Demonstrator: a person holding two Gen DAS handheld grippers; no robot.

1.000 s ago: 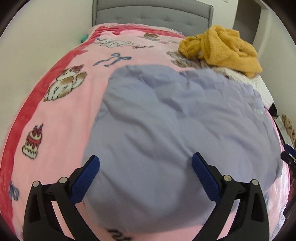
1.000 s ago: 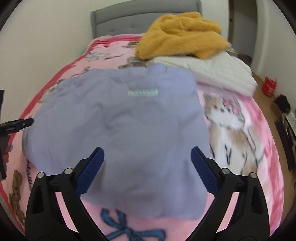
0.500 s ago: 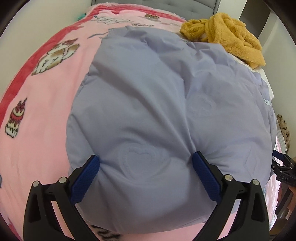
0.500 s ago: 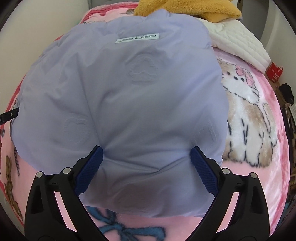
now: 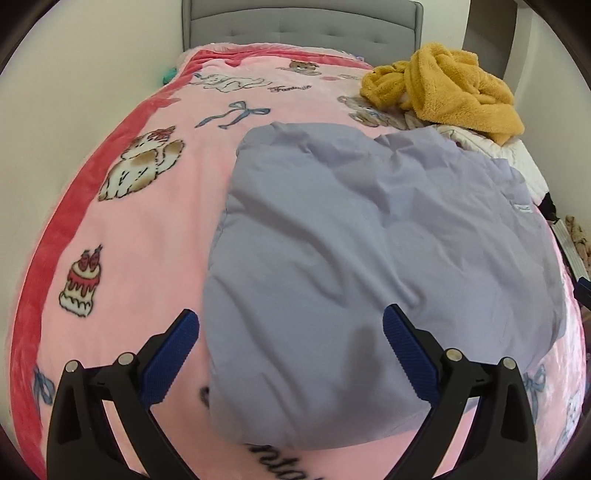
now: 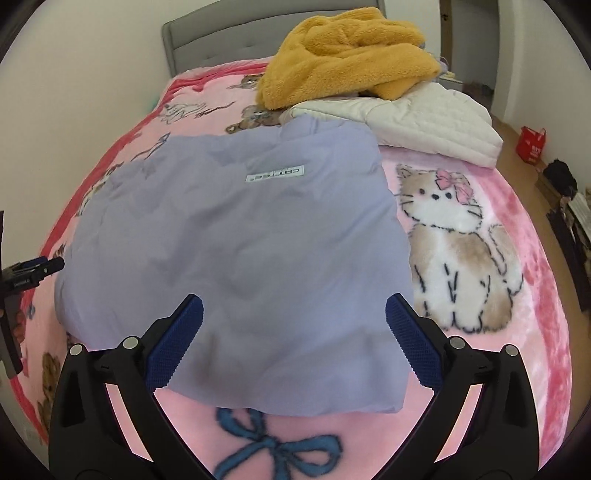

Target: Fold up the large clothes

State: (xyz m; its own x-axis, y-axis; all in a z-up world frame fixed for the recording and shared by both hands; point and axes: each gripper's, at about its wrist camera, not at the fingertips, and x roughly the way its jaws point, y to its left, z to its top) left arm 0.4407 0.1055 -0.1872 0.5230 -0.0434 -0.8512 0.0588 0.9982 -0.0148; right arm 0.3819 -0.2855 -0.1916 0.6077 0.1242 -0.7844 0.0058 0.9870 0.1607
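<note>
Both claws lifted off lilac jacket [image 6: 236, 251] | label [image 6: 275, 174] end toward headboard [image 5: 295, 22]

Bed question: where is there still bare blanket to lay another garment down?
Bare pink blanket runs left of the lilac jacket, between it and the wall. Another patch lies right of the jacket, around the printed cat. The head end is crowded: a yellow fleece piled on a white quilted coat.

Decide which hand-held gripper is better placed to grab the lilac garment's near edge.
Probably the right hand-held gripper: open, with the lilac garment and its near hem centred between its fingers. The left hand-held gripper sits over the garment's left edge.
</note>
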